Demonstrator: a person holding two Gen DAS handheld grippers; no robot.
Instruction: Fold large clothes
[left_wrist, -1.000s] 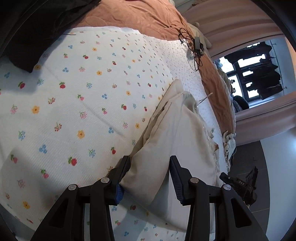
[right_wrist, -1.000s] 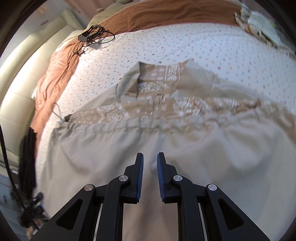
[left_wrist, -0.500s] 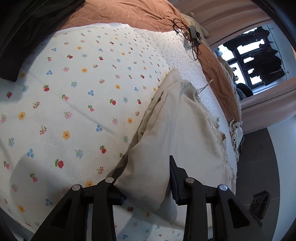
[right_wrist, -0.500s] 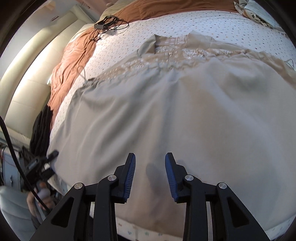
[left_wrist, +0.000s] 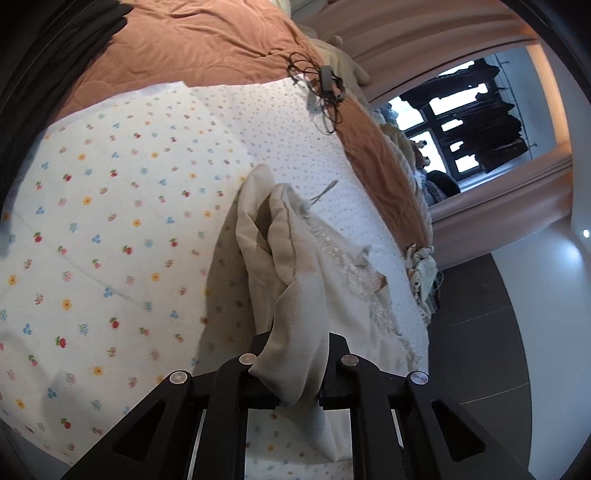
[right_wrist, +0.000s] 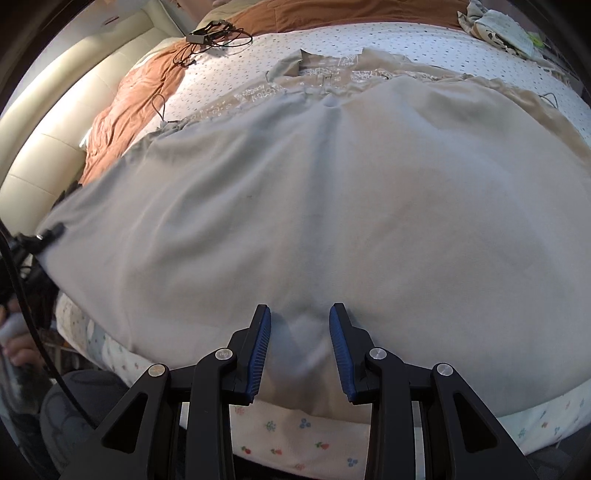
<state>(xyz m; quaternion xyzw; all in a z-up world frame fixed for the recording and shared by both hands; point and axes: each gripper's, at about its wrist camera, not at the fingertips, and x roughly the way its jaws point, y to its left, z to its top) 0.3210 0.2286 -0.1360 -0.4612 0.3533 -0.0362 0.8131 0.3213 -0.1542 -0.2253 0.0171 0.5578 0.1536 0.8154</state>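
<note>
**Left tool pinches the garment's corner, right tool straddles its hem**

Your left tool (left_wrist: 297, 363) has just been closing, and it is now clamped on a bunched corner of the beige garment (left_wrist: 295, 280); the cloth rises off the flowered sheet (left_wrist: 92, 229) and trails away toward 1 o'clock. At 12 o'clock a tangle of black cable (left_wrist: 321, 88) lies where the dotted sheet (left_wrist: 295, 140) meets the brown blanket (left_wrist: 192, 40).

Over on your right, the garment (right_wrist: 332, 192) is spread wide across the bed, collar at 12 o'clock. Your right tool (right_wrist: 300, 349) stands apart above its near hem, a soft ridge of cloth between the blue pads (right_wrist: 260, 350), which do not press on it. The flowered sheet (right_wrist: 295, 435) shows just below at 6 o'clock.
</note>
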